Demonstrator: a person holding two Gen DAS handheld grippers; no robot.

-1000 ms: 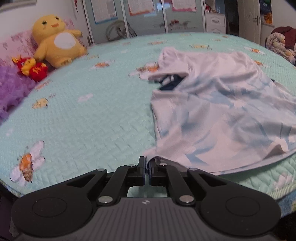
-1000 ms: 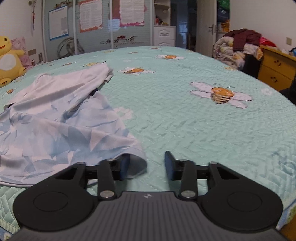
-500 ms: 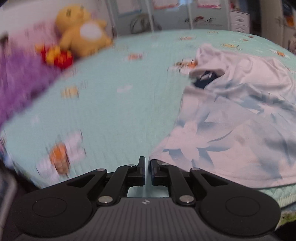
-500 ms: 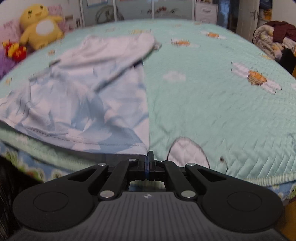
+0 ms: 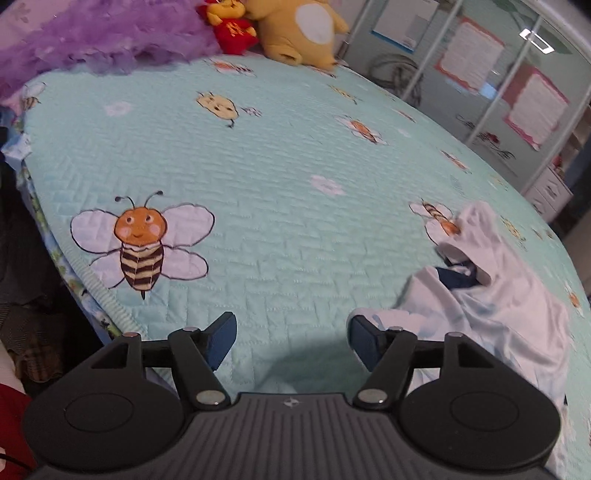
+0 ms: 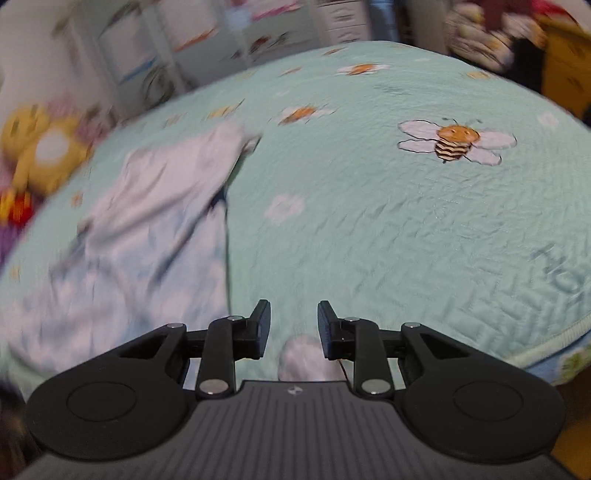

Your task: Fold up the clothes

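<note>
Purple fuzzy fabric [image 5: 92,33] and a yellow plush toy [image 5: 299,29] sit at the far left edge of the mint quilted bedspread [image 5: 280,155]. Next comes the left gripper [image 5: 291,338], its jaws spread wide with nothing between them, over bare quilt beside a printed bee [image 5: 142,240]. The pale blue-and-white garment [image 5: 517,317] lies crumpled just to the right of that gripper, its near corner touching or just behind the right-hand finger. In the right wrist view the garment [image 6: 147,236] runs lengthwise away from the near bed edge, to the left of the right gripper [image 6: 293,319], whose jaws stand moderately apart and empty. So the cloth lies between the two grippers, long axis pointing away; both seem about equally near its near hem.
</note>
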